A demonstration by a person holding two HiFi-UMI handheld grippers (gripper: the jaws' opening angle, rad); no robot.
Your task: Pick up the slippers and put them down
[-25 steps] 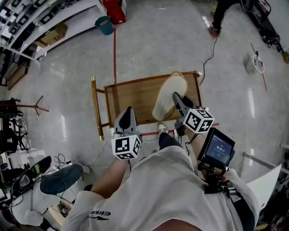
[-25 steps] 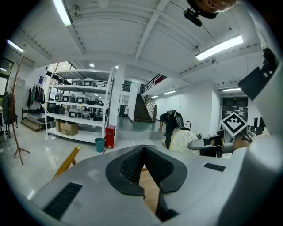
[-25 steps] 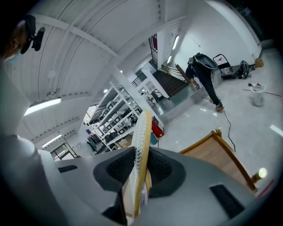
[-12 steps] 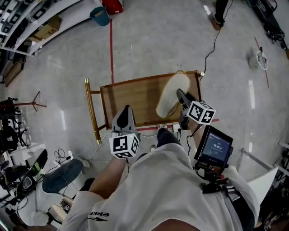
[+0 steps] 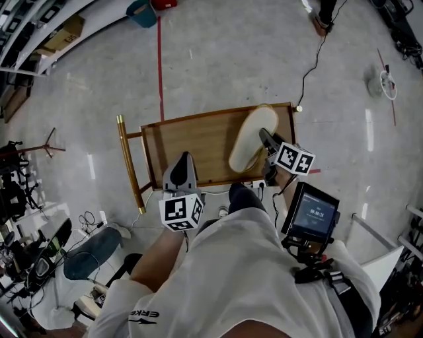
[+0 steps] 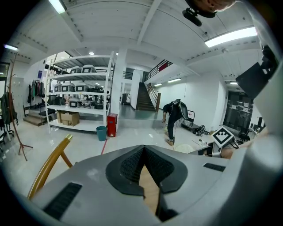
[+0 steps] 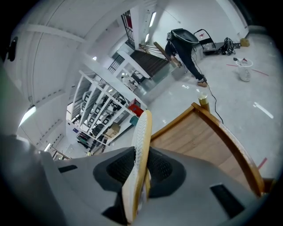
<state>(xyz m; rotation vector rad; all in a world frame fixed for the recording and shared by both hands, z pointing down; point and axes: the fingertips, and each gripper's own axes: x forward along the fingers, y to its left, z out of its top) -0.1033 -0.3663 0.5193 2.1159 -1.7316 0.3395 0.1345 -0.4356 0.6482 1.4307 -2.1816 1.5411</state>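
One cream slipper (image 5: 250,137) hangs over the right part of a low wooden table (image 5: 192,142). My right gripper (image 5: 266,137) is shut on its heel end. In the right gripper view the slipper (image 7: 141,137) stands on edge between the black pads, its ribbed sole to the left, above the table (image 7: 199,137). My left gripper (image 5: 186,158) hovers at the table's near edge with nothing in it. In the left gripper view its jaw tips meet (image 6: 143,150), and only wood shows in the gap below them. I see no second slipper.
The table has gold legs (image 5: 129,162). A red floor line (image 5: 159,59) runs away from it and a black cable (image 5: 307,72) lies to the right. A blue bin (image 5: 140,13) and shelves (image 5: 39,33) stand at the back left. A person (image 7: 185,46) bends over far off.
My right gripper has come down toward the table's right part with the slipper in it. My left gripper has sunk a little toward the near edge.
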